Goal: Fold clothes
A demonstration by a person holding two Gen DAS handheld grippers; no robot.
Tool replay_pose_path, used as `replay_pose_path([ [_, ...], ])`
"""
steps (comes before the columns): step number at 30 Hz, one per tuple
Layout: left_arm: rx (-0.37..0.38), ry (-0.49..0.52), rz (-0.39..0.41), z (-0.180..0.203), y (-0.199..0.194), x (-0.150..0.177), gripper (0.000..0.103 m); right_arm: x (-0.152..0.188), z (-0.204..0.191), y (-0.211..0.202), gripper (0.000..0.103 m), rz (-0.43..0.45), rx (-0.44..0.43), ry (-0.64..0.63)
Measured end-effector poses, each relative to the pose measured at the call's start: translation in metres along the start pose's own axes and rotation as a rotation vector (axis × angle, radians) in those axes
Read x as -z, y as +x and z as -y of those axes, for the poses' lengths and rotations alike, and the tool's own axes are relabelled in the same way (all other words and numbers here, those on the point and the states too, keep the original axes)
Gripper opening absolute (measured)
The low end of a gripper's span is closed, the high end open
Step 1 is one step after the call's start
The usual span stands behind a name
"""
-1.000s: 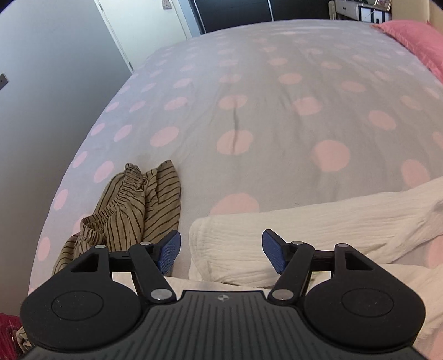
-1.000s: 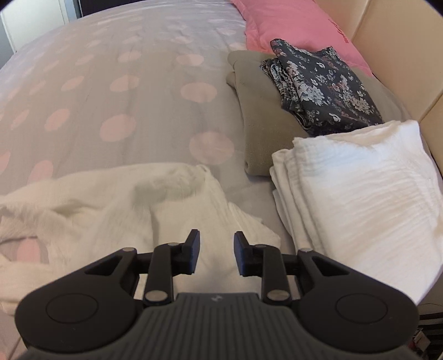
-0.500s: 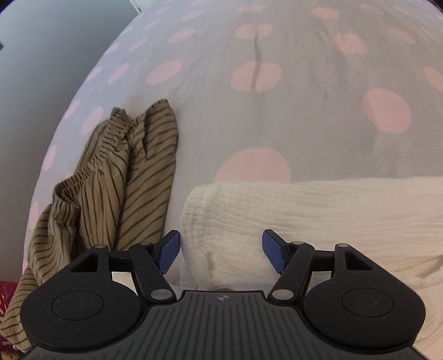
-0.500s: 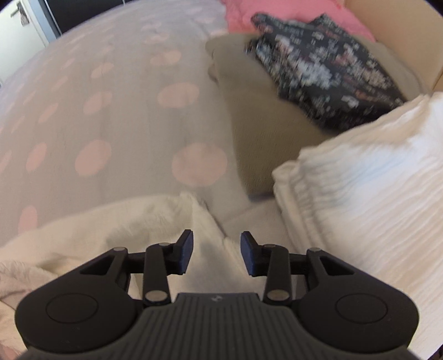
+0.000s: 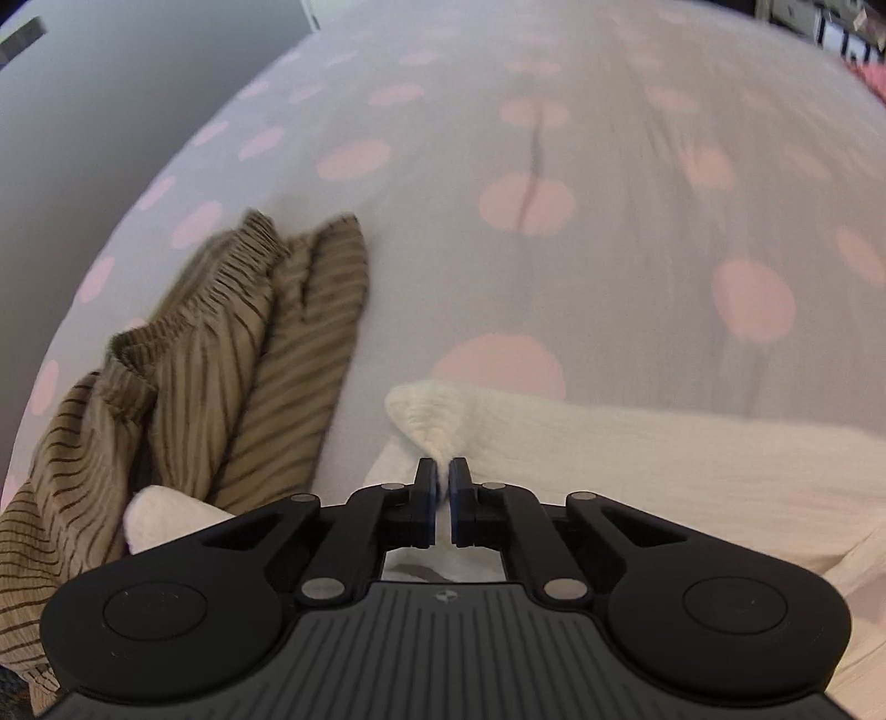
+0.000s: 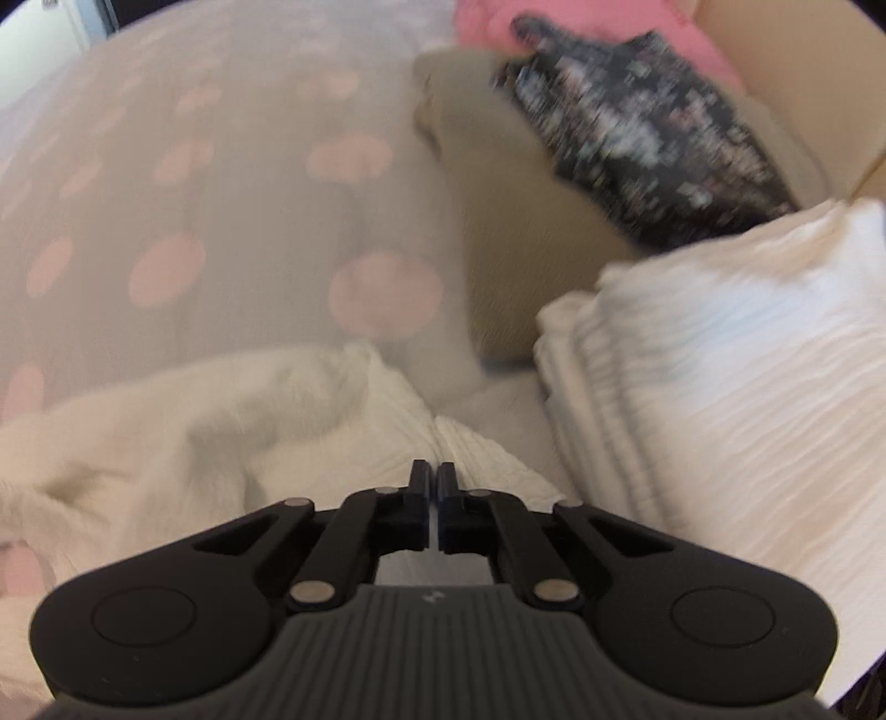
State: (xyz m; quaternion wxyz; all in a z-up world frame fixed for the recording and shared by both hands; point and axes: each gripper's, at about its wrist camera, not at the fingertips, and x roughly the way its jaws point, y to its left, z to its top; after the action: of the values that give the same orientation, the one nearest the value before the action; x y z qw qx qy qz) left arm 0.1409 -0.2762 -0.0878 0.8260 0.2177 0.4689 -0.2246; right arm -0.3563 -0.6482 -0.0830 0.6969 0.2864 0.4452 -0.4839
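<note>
A cream crinkled garment [image 5: 637, 459] lies across the near edge of the polka-dot bed [image 5: 554, 249]. My left gripper [image 5: 443, 479] is shut on its left corner, which puckers up between the blue pads. In the right wrist view the same cream garment [image 6: 221, 421] spreads to the left, and my right gripper [image 6: 433, 479] is shut on its right corner. Both views are blurred by motion.
A crumpled tan striped garment [image 5: 221, 354] lies left of the cream one. At the right are a folded white stack [image 6: 720, 354], a folded khaki piece [image 6: 515, 221] with a dark floral piece [image 6: 637, 127] on it, and a pink pillow [image 6: 692, 39].
Both grippers were open over the cream garment's corners; both have now closed on them. The left corner is pinched up off the bed.
</note>
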Motion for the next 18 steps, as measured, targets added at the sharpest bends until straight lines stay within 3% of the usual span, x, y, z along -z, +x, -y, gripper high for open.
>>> replay_pose_path([
  [5,0.033,-0.134,0.202,-0.028,-0.059,-0.01,0.002,-0.005,0.015,-0.038,0.001,0.15,0.053,0.091],
  [7,0.023,-0.18,0.294,-0.044,-0.086,-0.012,0.002,-0.007,0.023,-0.053,0.001,0.218,0.08,0.13],
  [10,-0.029,-0.235,0.354,-0.071,-0.109,-0.011,0.002,-0.007,0.032,-0.069,0.001,0.271,0.098,0.184],
  [14,-0.081,-0.228,0.275,-0.09,-0.103,0.0,0.002,-0.006,0.025,-0.069,0.001,0.267,0.107,0.14],
  [18,-0.168,-0.128,0.104,-0.092,-0.073,0.022,0.002,0.008,0.003,-0.051,0.001,0.148,0.129,-0.017],
])
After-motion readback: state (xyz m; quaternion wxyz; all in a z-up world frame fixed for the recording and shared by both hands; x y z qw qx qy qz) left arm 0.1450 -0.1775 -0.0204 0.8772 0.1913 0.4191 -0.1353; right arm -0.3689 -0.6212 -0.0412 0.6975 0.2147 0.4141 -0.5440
